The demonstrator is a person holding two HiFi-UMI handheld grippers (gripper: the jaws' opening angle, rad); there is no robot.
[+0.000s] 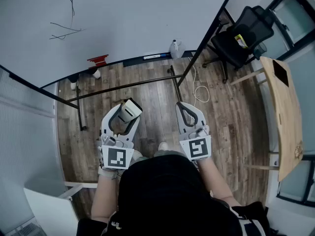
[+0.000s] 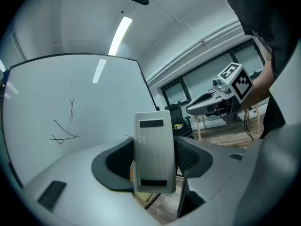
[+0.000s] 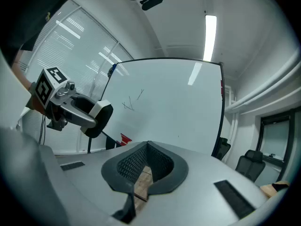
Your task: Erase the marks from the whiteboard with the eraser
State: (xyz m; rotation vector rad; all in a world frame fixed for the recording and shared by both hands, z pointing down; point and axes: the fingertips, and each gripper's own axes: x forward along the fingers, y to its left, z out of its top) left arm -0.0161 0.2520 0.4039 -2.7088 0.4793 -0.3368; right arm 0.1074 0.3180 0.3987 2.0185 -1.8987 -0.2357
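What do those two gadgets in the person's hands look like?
The left gripper and right gripper match: light grey curved plastic shells, jaws lined with black ribbed pads, each carrying a white cube with black square markers. The person wears a black top.

Bright, even light from a ceiling strip [image 2: 120, 34]; its glare on the whiteboard [image 2: 80, 102]; fisheye-bent edges.

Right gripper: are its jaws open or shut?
Shut. In its own view the right gripper has its jaw tips meeting, with nothing held between them.
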